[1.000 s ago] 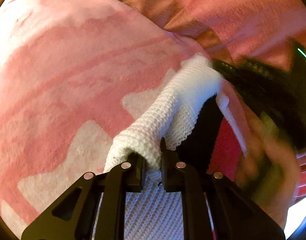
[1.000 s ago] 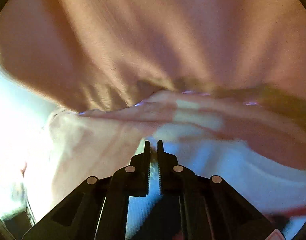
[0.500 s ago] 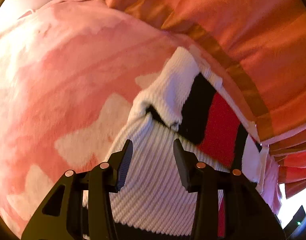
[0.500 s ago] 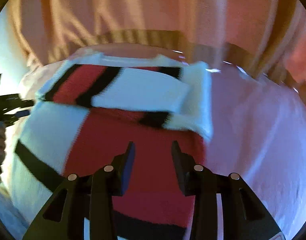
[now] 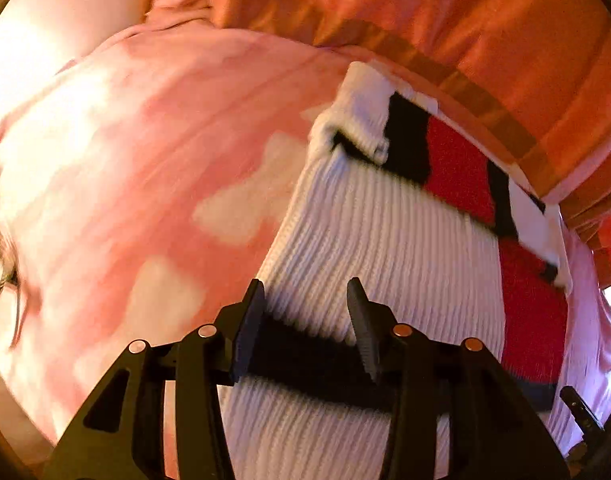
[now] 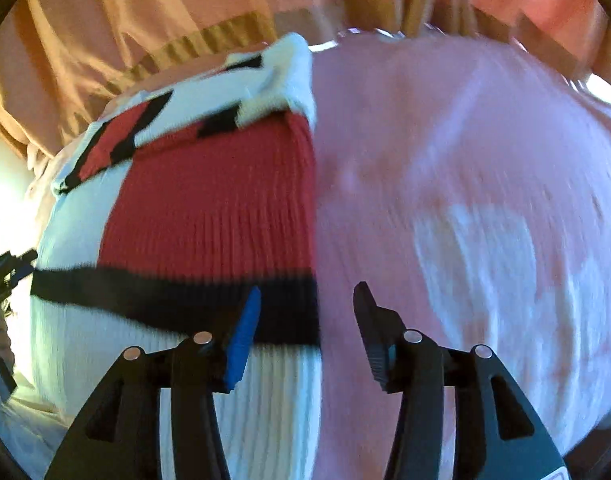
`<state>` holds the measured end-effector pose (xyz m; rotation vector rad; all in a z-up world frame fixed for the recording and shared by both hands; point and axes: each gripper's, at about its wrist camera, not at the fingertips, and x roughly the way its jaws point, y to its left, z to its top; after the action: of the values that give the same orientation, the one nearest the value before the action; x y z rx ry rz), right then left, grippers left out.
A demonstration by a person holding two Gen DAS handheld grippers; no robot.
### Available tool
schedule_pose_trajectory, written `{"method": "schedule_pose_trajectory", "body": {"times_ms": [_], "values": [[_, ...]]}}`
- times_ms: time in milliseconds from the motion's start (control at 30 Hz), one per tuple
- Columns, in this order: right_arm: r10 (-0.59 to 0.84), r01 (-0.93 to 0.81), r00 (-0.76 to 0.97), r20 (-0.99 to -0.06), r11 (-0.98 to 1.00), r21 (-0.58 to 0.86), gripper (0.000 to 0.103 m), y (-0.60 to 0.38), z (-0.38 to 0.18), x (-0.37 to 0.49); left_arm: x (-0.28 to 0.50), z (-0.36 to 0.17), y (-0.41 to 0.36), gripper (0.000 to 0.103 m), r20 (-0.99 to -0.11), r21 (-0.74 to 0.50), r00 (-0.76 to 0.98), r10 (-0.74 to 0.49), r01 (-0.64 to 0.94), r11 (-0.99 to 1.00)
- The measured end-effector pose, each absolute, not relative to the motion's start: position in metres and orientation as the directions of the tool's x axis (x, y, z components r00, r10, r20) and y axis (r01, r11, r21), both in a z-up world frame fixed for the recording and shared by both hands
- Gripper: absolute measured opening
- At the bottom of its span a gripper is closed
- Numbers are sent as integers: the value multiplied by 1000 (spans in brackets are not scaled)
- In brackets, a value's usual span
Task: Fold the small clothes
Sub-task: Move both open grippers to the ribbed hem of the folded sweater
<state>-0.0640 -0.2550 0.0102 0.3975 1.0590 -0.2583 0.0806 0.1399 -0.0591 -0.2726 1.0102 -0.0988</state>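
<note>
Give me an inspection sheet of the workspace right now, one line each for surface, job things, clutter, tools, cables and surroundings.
Surface: pink blanket with pale patches, soft and slightly rumpled.
Job's things: knit sweater in white, red and black, lying flat on the blanket, its far end folded over on itself.
Clutter: nothing seen.
Tools: left tool open, above the sweater's white ribbed part, holding nothing; right tool open, above the sweater's right edge, holding nothing.
Cables: nothing seen.
Surroundings: orange striped fabric bunched along the far side; bright glare at the left of both views.
</note>
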Motion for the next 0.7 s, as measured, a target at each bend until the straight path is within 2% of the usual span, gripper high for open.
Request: {"method": "schedule_pose_trajectory", "body": {"times_ms": [100,267,367,467,700], "values": [[8,397,495,-869,887,234,48,-242,8,-94,47,-65,146,42,-814,-305,532,-232,-52,951],[-18,381,517,-856,900,211,48,-223,9,-120,2,-67,134,42,-801,-225,574,-170,-25,974],[-42,373,517,-855,910,181,54,-215,8,-131,-19,-72,125,47,-801,-176,582,-139,-7,984],[-37,360,511,-859,917,174,55,-208,6,-137,-29,-76,117,47,-802,-122,588,-103,8,992],[-33,364,491,-871,916,170,57,-198,-3,-149,-41,-78,112,55,-798,-105,594,-98,22,994]]}}
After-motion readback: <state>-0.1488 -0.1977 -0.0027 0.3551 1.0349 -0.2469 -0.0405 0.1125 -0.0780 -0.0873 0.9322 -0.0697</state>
